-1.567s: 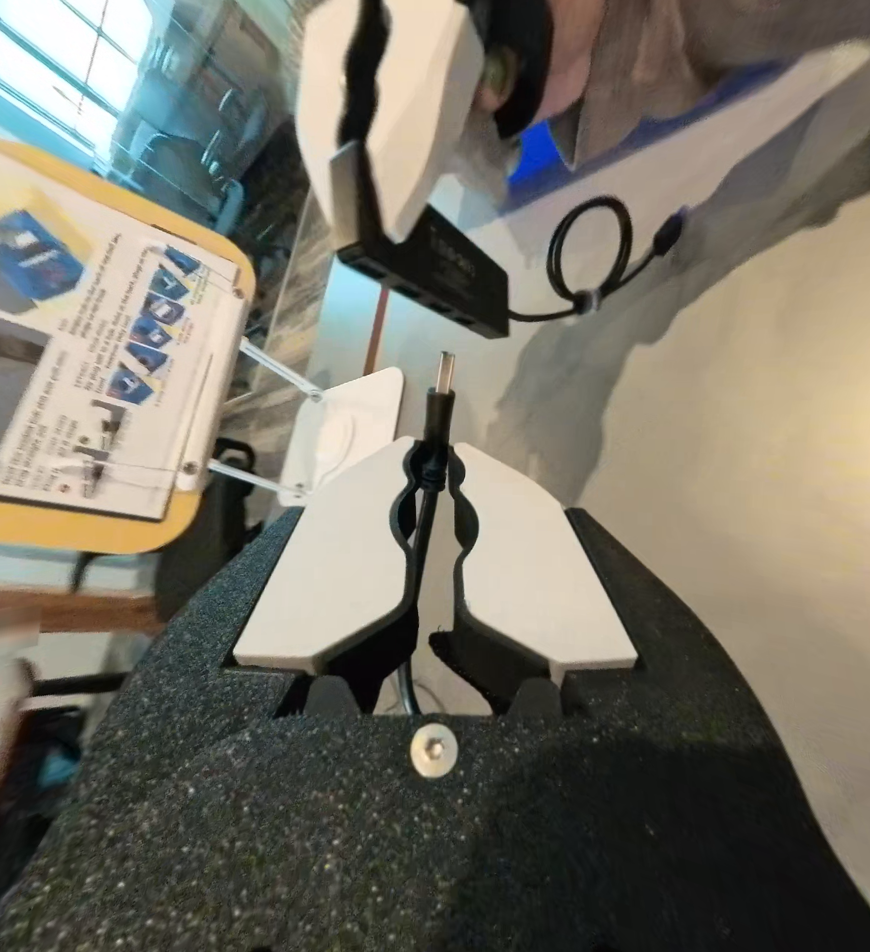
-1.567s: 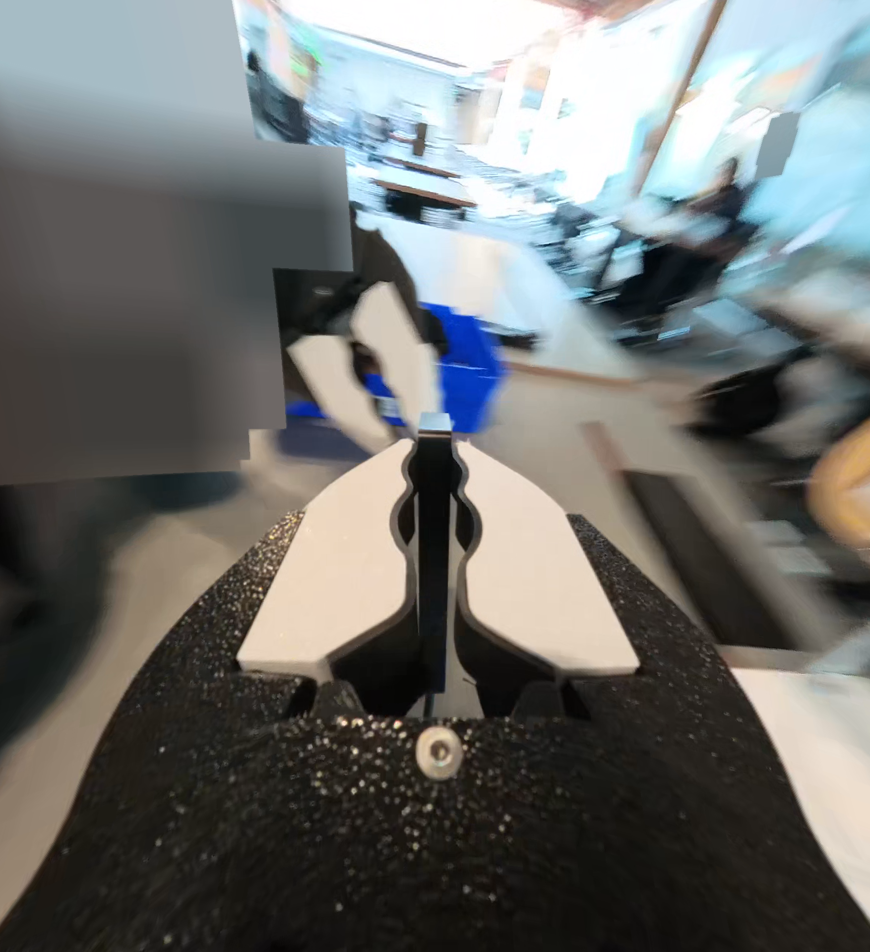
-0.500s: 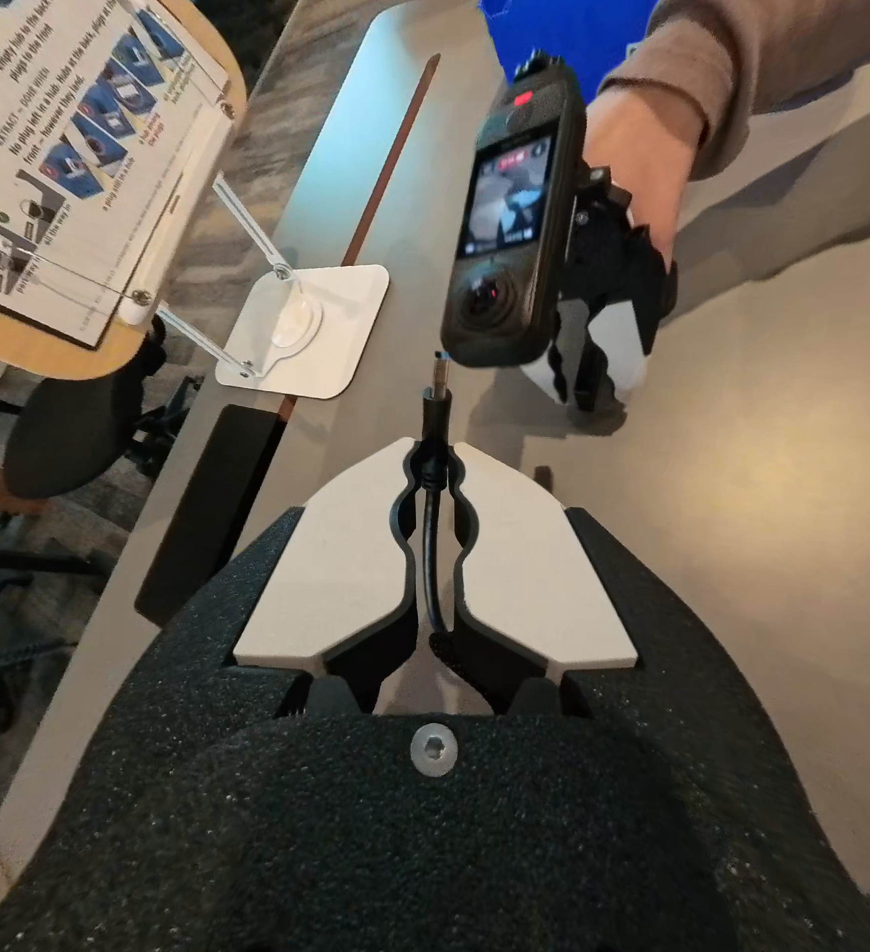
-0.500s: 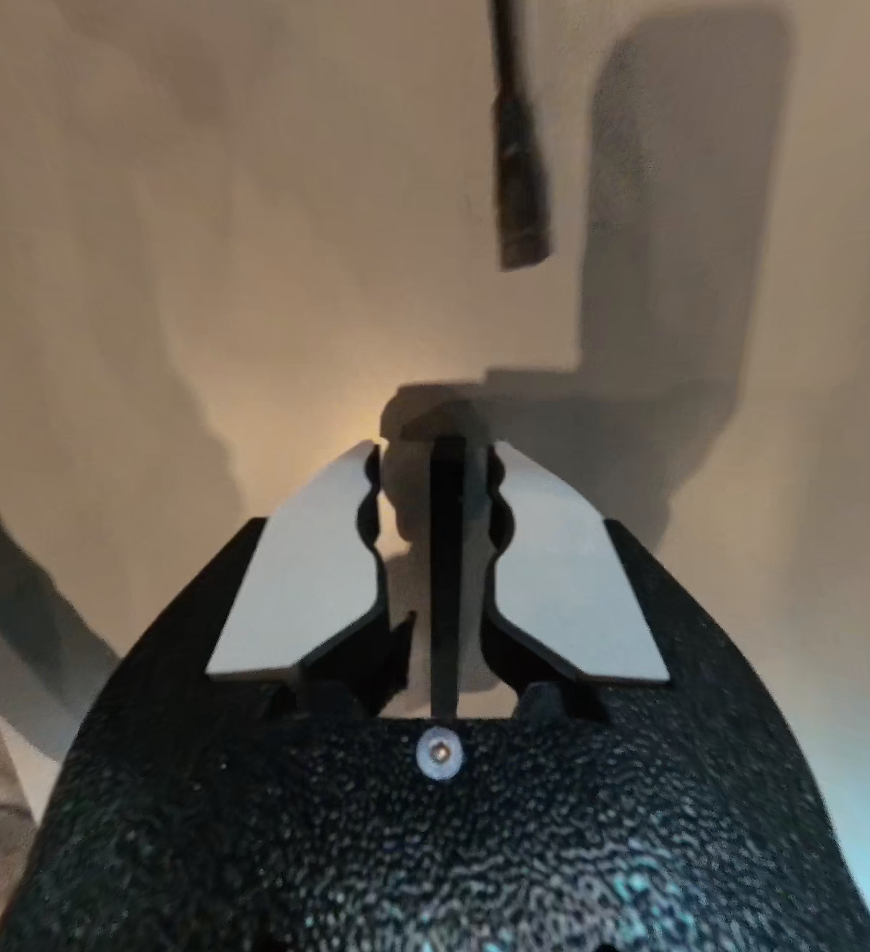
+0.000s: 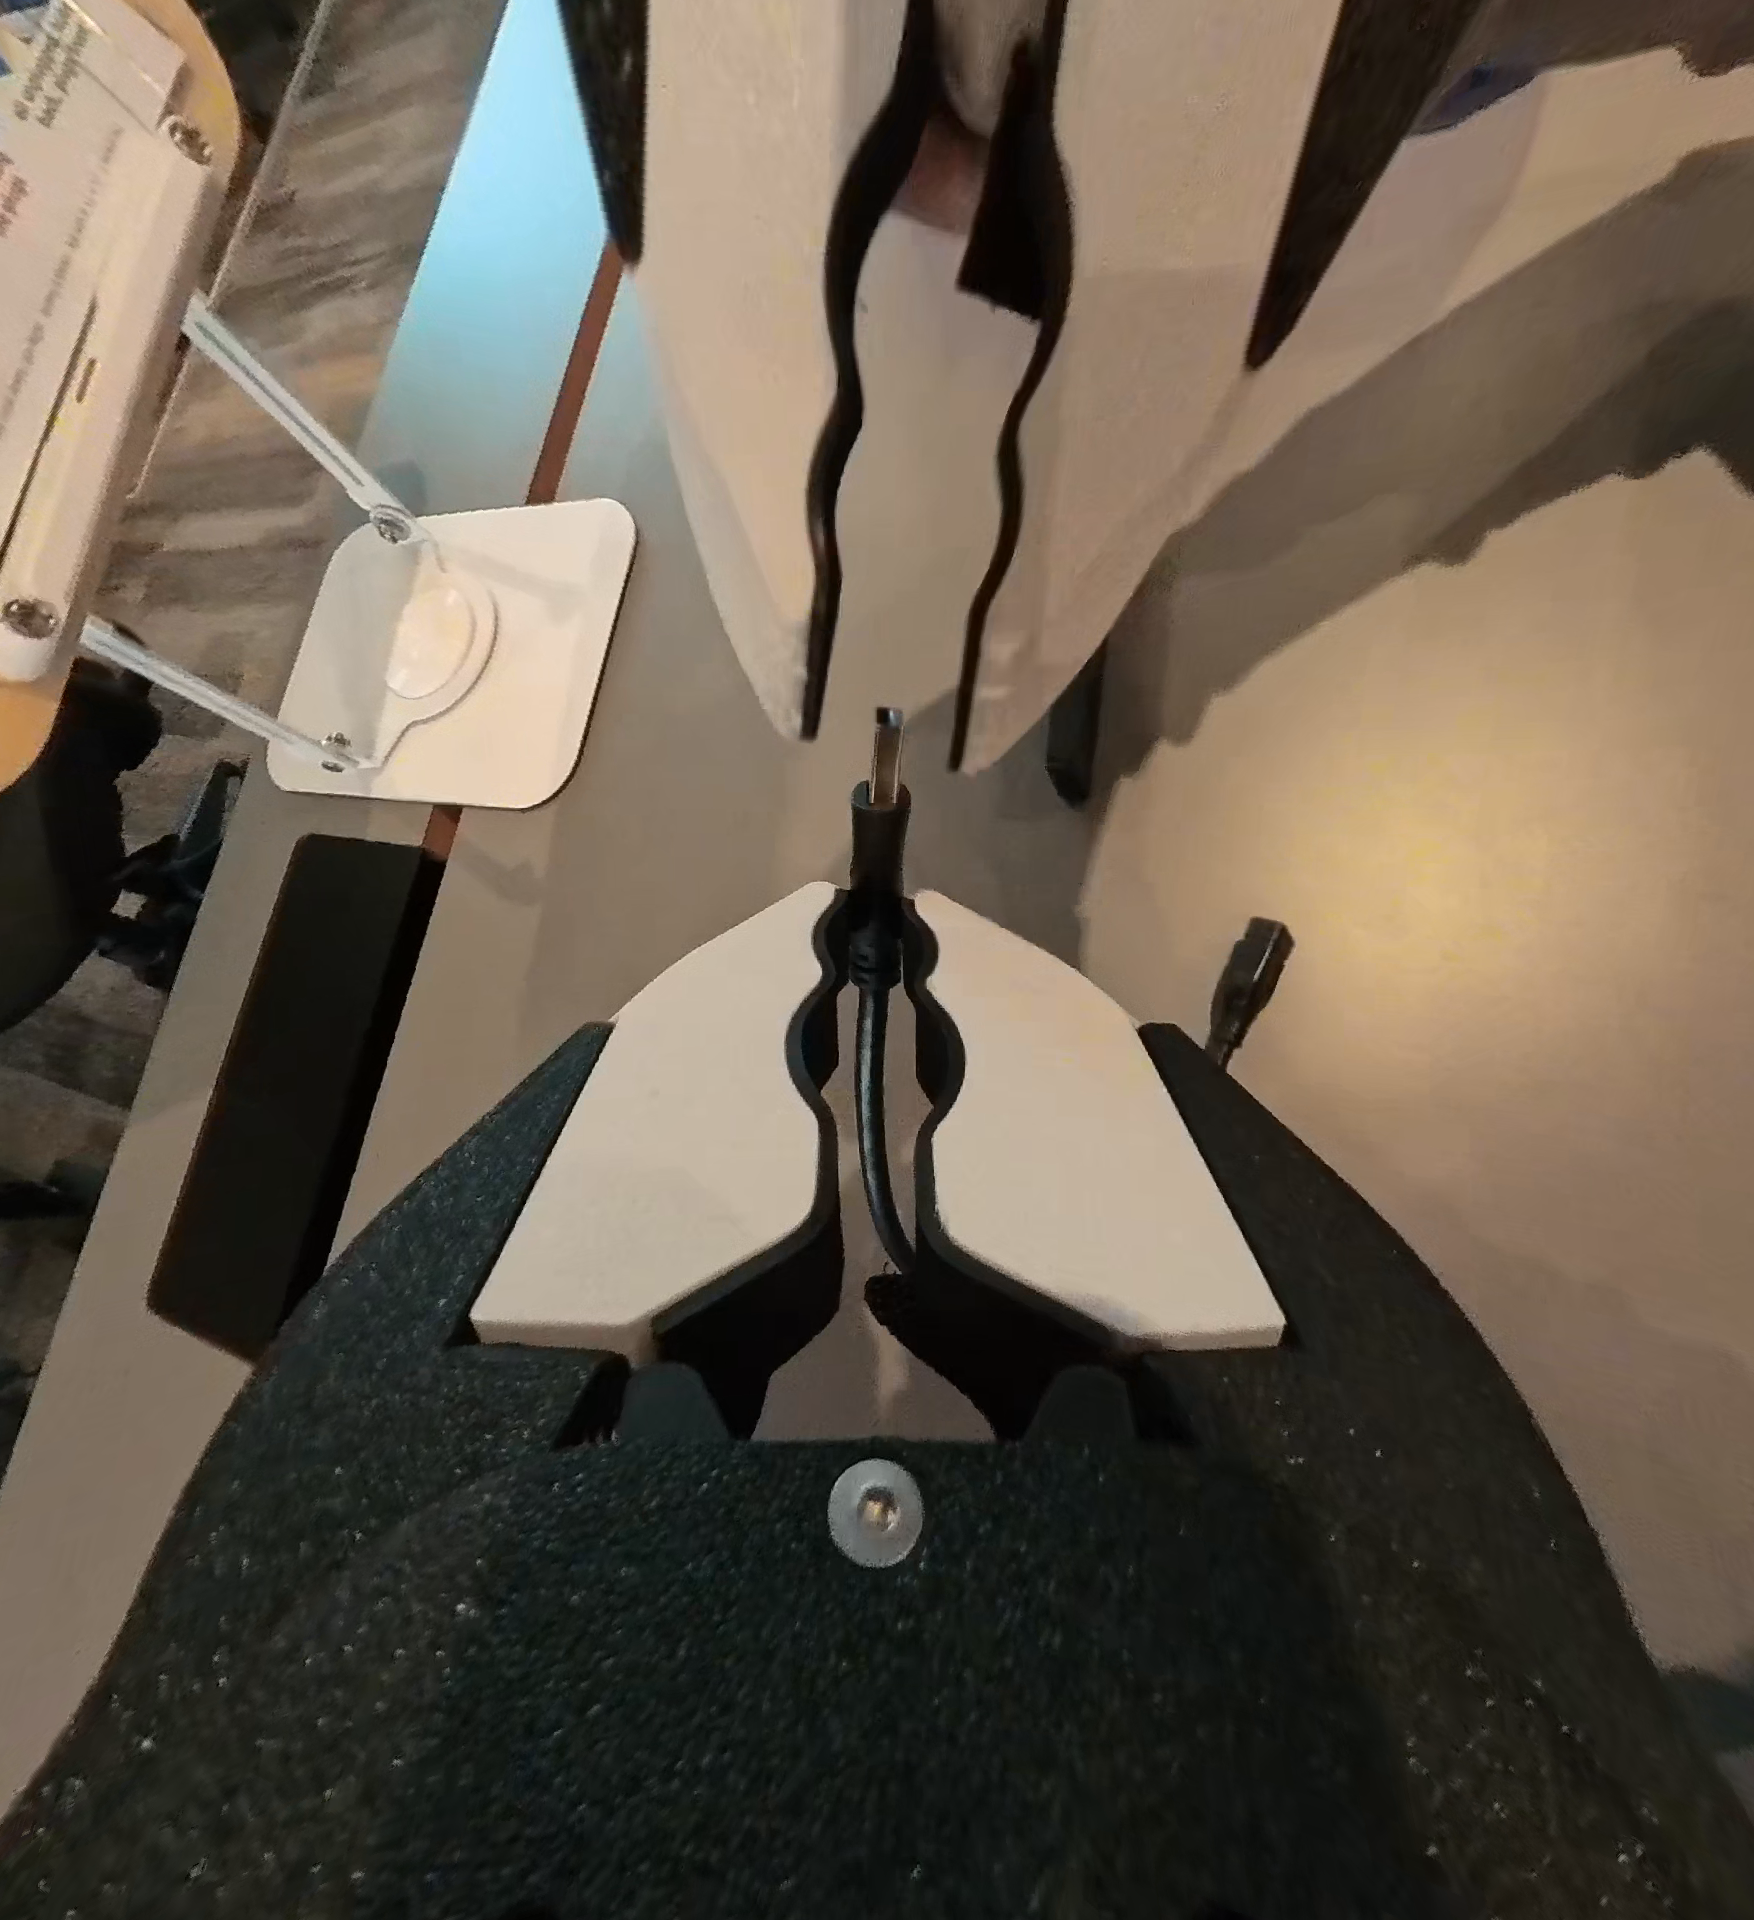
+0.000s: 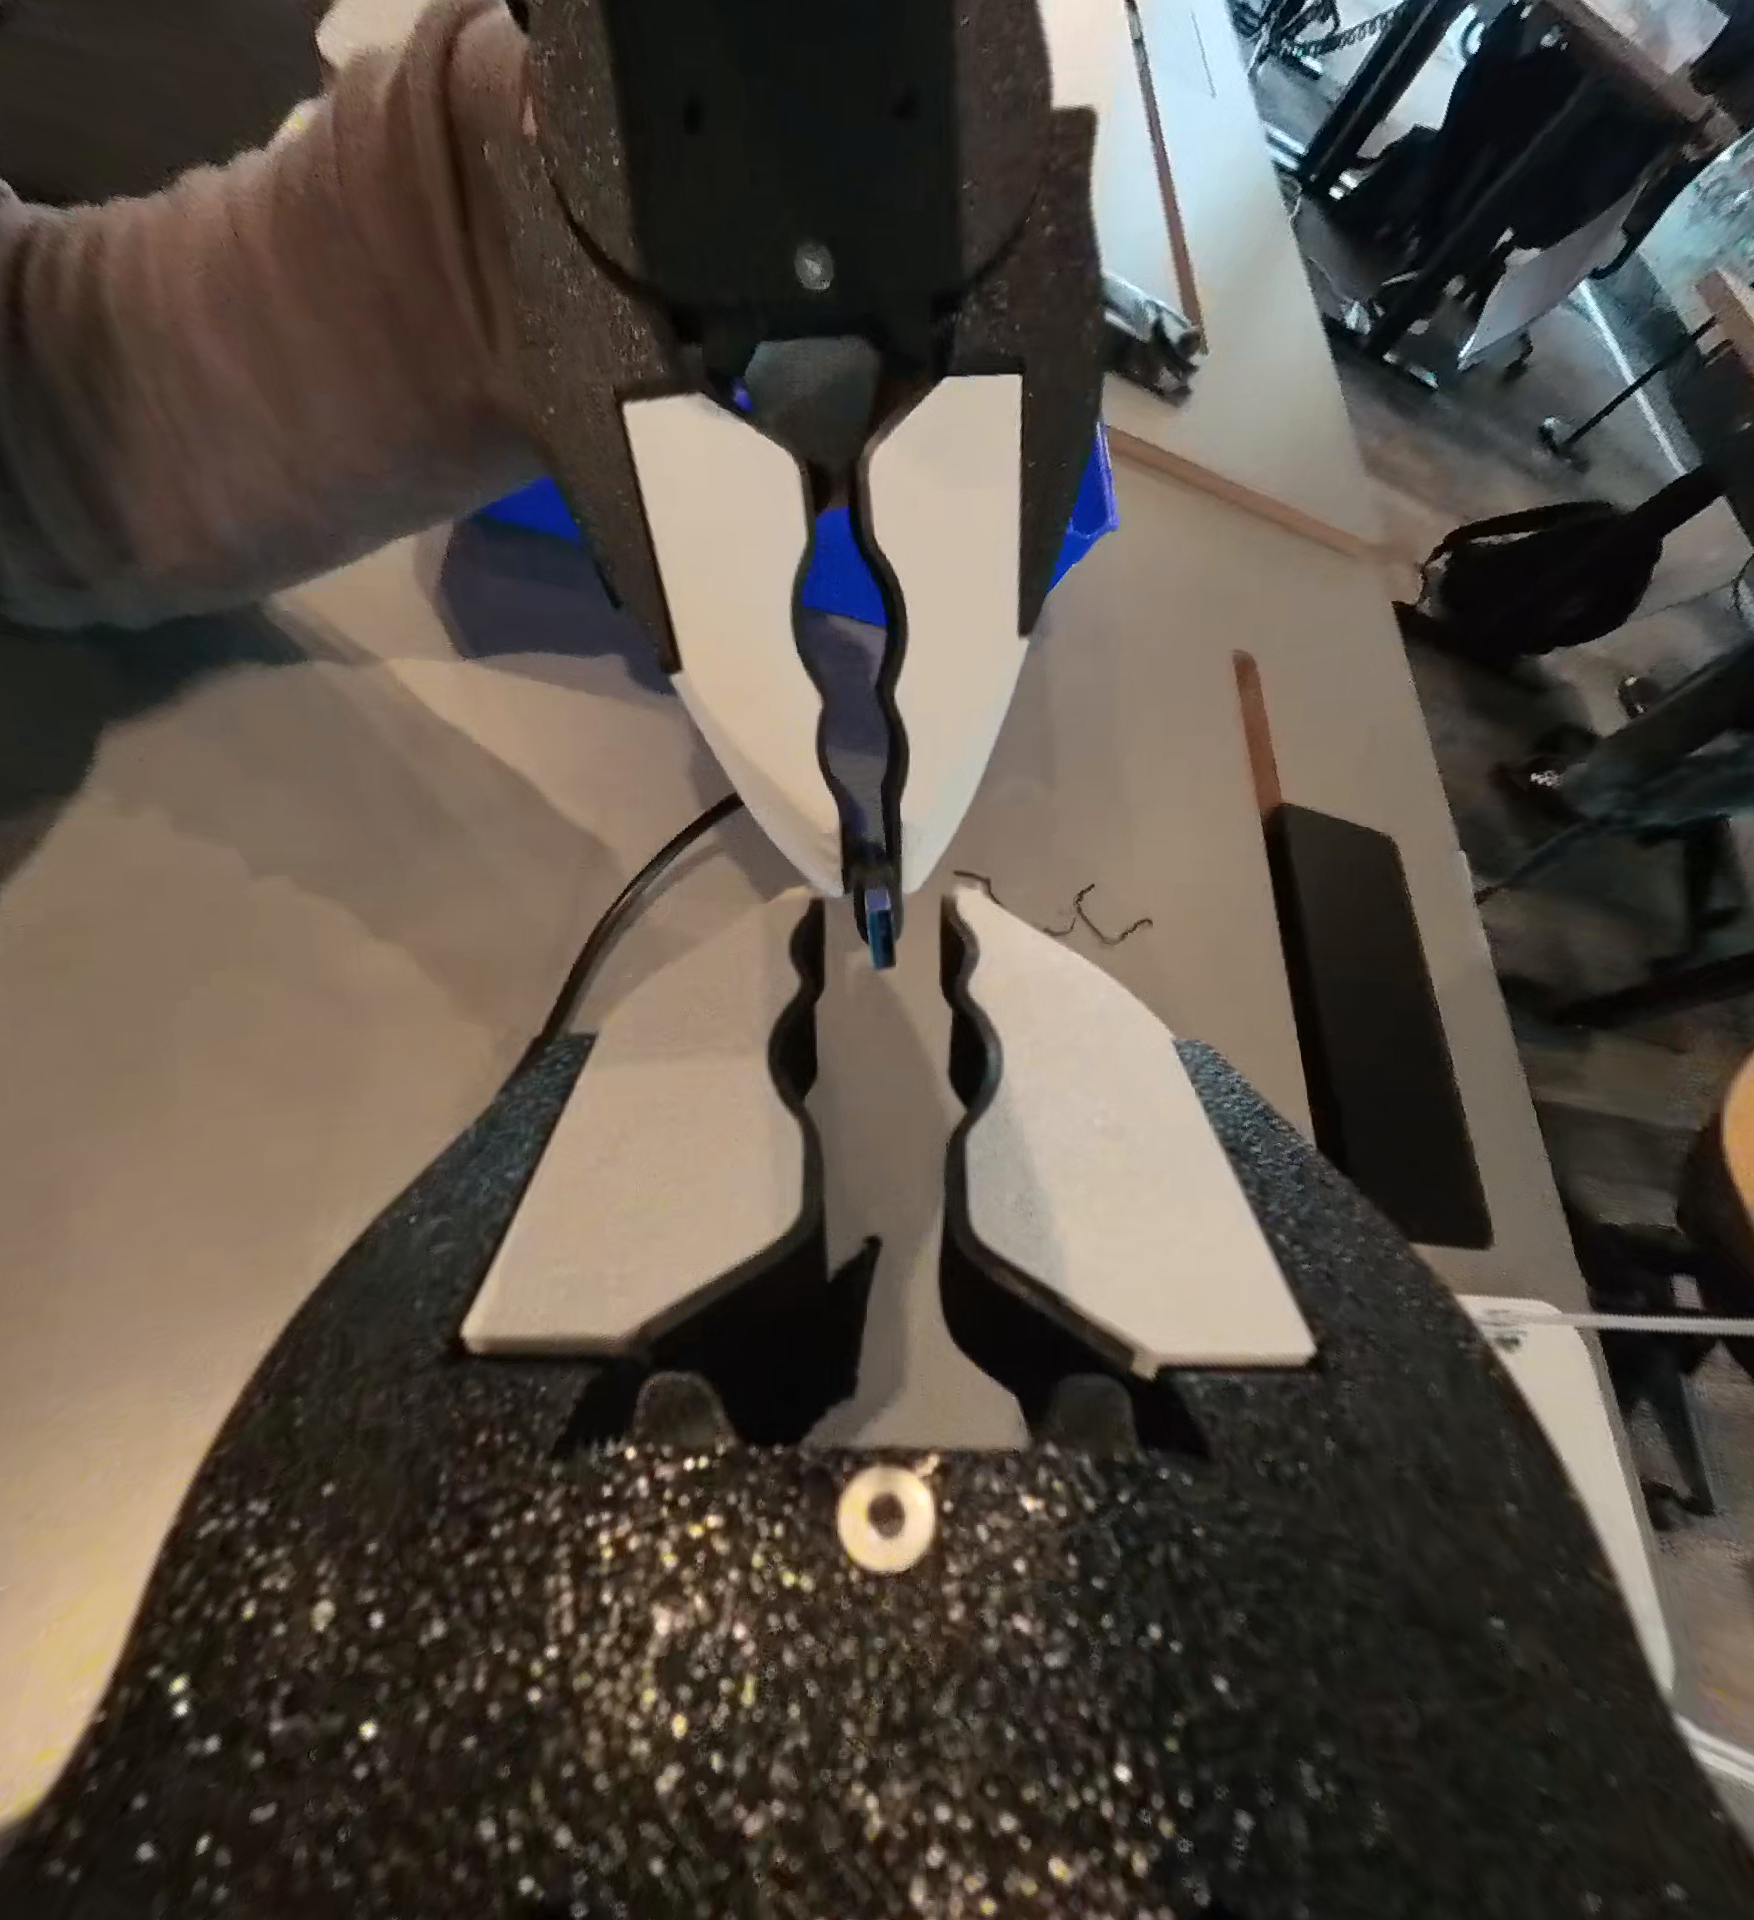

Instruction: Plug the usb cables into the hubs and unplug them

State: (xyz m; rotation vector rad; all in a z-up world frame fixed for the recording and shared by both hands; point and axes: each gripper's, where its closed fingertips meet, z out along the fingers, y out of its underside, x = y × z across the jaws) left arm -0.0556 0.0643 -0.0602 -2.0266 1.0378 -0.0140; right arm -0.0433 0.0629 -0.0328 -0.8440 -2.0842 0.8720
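Between the parted, empty right gripper fingers pokes the USB plug, pinched by the left gripper.

Off to your left a white stand base sits on the grey table, its clear rods holding up a printed sheet on a yellow-edged board. A flat black pad lies at the table edge beside it. Across from you there is a blue bin, and a loose bit of dark thread lies on the tabletop.
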